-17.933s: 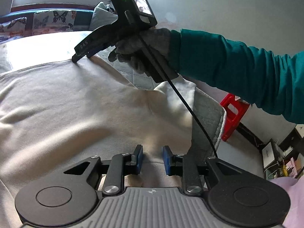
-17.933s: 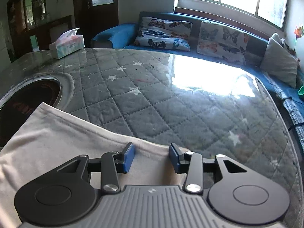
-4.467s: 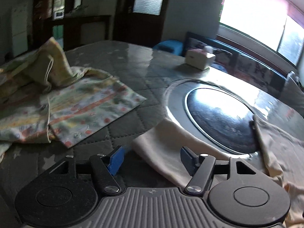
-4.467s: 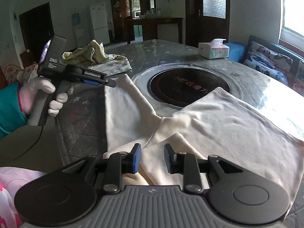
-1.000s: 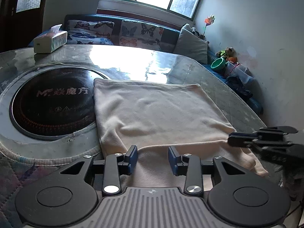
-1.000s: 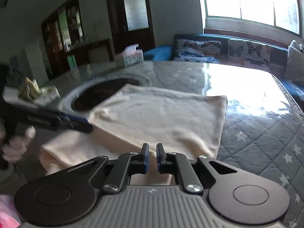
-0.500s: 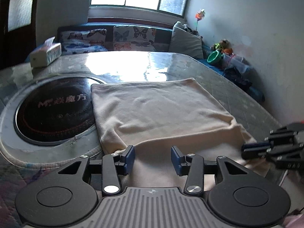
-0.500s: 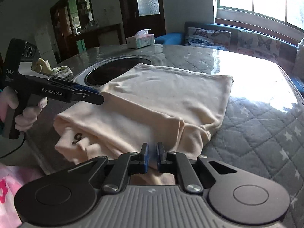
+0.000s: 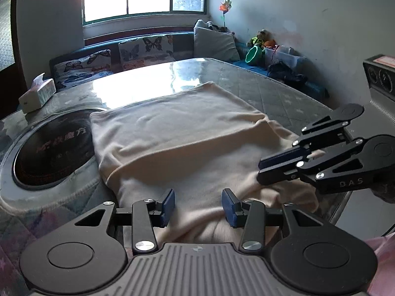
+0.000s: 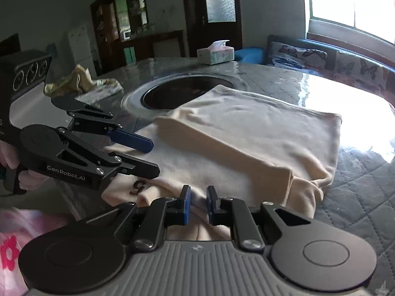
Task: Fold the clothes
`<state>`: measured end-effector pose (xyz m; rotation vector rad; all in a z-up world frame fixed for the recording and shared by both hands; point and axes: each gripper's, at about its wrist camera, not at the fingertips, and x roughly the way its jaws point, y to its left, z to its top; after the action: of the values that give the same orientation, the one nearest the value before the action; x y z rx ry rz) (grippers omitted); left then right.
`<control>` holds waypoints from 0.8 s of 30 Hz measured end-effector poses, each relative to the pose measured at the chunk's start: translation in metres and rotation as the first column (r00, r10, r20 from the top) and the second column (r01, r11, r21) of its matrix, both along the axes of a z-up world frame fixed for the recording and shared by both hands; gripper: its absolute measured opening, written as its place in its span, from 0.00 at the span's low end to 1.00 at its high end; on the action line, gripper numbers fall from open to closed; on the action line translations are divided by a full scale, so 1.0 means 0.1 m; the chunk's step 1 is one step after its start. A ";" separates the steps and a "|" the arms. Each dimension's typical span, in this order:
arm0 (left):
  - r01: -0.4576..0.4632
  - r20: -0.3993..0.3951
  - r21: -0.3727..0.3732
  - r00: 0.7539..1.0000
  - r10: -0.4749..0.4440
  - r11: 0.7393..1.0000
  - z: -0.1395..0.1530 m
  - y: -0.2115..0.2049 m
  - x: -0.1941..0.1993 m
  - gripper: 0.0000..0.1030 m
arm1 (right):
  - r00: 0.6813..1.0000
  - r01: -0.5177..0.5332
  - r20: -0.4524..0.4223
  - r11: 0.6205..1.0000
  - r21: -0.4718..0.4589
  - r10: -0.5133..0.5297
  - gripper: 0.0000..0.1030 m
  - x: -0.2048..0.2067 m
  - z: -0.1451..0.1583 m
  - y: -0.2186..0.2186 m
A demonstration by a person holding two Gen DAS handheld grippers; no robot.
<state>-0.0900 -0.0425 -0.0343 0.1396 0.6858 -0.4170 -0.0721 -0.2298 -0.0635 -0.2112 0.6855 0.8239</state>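
Observation:
A cream garment [image 9: 177,133] lies folded on the quilted table, its far half doubled over the near half; it also shows in the right wrist view [image 10: 246,133]. My left gripper [image 9: 197,201] is open, its jaws wide apart over the garment's near edge, holding nothing. My right gripper [image 10: 197,202] has its jaws a small gap apart over the near cloth edge, with a fold of cloth lying between them. The right gripper also shows in the left wrist view [image 9: 261,170], and the left gripper in the right wrist view [image 10: 150,157].
A round black cooktop [image 9: 49,148] is set in the table left of the garment. A tissue box [image 9: 37,95] stands at the far left. A patterned cloth [image 10: 81,81] lies on the far side. A sofa with butterfly cushions [image 9: 138,49] runs under the window.
My left gripper's jaws have opened wider. My right gripper's jaws have parted slightly from nearly closed. The right gripper has moved closer to the left one over the near cloth edge.

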 end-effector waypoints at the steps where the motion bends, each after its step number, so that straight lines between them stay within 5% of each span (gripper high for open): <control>1: -0.007 0.002 -0.009 1.000 0.007 1.000 0.01 0.02 -0.02 0.45 | 1.000 0.000 0.005 1.000 -0.001 0.000 0.13 -0.01 0.01 0.00; 16: -0.117 -0.070 -0.156 0.992 0.107 0.981 -0.03 0.51 -0.22 0.44 | 0.996 0.076 -0.050 0.996 0.037 -0.074 0.20 0.01 -0.03 -0.21; 24: 0.061 0.009 0.036 0.998 -0.061 0.998 0.12 0.41 -0.43 0.46 | 0.998 0.059 -0.026 0.998 0.003 -0.058 0.26 -0.09 0.12 -0.32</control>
<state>-0.1332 -0.0011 -0.0222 0.1964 0.6806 -0.4622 -0.0814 -0.2619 -0.0515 -0.1767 0.7113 0.7729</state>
